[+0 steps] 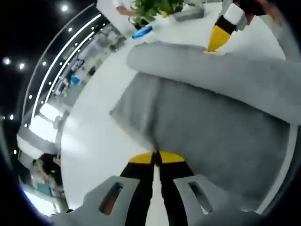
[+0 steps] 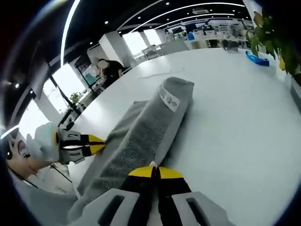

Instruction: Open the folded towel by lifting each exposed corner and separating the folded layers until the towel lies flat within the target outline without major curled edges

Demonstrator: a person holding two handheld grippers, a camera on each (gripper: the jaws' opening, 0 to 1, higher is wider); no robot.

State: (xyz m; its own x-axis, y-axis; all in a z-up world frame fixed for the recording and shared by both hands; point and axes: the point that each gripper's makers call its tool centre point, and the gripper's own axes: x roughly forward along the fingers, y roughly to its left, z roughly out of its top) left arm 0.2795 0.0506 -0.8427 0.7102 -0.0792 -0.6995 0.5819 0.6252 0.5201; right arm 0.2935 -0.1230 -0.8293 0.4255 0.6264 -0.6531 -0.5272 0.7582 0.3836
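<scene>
The grey towel (image 1: pixel 207 117) lies on the white table (image 1: pixel 94 136) just ahead of my jaws, and I judge the job only partly done: a thick fold still runs rolled along its length, with the label (image 2: pixel 170 100) facing up near its far end, and a thinner layer is spread out flat beside it, so the layers are not yet separated and nothing lies fully flat. I can make out no target outline on the table. My left gripper (image 1: pixel 156 157) has its yellow-tipped jaws pressed together right at the towel's near edge; they look pinched on the cloth, though the blur keeps me from being sure. My right gripper (image 2: pixel 155 172) likewise has its jaws drawn tight together at the near end of the rolled fold, seemingly gripping it. In the right gripper view my left gripper sits off to the left, at the towel's side edge.
</scene>
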